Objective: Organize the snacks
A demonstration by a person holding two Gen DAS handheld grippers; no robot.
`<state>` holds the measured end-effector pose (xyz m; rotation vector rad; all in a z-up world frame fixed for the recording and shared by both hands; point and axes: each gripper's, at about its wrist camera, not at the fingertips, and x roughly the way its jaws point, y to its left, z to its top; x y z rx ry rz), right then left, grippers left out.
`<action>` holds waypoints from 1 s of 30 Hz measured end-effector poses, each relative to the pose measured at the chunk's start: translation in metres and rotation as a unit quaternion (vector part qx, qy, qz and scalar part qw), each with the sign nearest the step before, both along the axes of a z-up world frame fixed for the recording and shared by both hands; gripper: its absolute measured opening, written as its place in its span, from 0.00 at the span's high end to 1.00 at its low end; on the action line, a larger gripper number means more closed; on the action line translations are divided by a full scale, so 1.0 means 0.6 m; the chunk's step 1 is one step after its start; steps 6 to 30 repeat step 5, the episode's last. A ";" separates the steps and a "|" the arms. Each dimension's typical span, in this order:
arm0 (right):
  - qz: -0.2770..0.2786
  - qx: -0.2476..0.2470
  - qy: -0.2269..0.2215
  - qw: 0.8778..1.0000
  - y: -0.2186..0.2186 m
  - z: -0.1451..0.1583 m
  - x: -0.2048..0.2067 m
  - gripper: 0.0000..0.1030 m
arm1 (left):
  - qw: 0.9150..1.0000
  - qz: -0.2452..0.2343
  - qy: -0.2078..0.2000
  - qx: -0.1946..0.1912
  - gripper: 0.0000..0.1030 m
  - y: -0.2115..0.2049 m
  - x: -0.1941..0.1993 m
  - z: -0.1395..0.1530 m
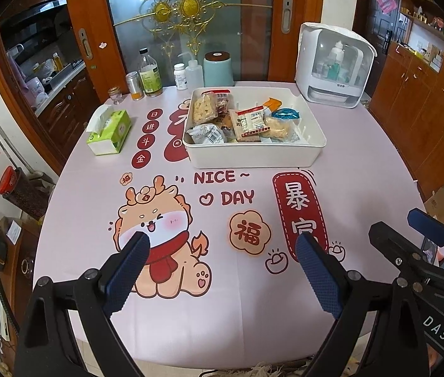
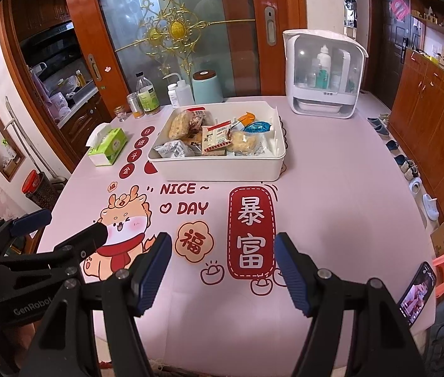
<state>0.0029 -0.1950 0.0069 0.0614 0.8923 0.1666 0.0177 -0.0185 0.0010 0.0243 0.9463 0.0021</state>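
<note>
A dining room with wood-framed glass doors [image 1: 190,22] behind a table [image 1: 363,169] under a pink cartoon-printed cloth. Straight ahead of both tools sits the white bin [image 1: 253,154], a rectangular tub whose long axis in both views runs from near-left to far-right, one long side wall facing the tools. Inside it lie wrapped snacks [image 1: 250,121]: pale rice-cake packs, a red-trimmed packet lying flat across the middle, a blue pack toward the far right and a silver-grey pack at the near-left corner. White divider pegs stand along the bin's right end, where the compartment looks less filled.

Between the bin and the tools the cloth is open. The left gripper [image 1: 222,270] hangs over the near edge with its blue pads spread wide, nothing between them. The right gripper [image 2: 223,270] is likewise parted and holding nothing, just beside the left one.

Left of the bin rests a green tissue box [image 1: 110,132]. Beyond it stand bottles [image 1: 149,75] and a mint canister [image 1: 218,67]; beyond-right, a white cabinet [image 1: 335,66] holding bottles. A phone [image 2: 416,292] lies at the right edge.
</note>
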 end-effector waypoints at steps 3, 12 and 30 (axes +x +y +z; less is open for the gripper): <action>0.000 0.000 0.000 1.000 0.000 0.001 0.001 0.34 | 1.000 -0.001 0.001 0.000 0.09 0.002 0.001 -0.004; 0.000 0.000 0.001 1.000 0.000 0.001 0.001 0.34 | 1.000 -0.001 0.002 0.000 0.09 0.003 0.000 -0.006; 0.000 0.000 0.001 1.000 0.000 0.001 0.001 0.34 | 1.000 -0.001 0.002 0.000 0.09 0.003 0.000 -0.006</action>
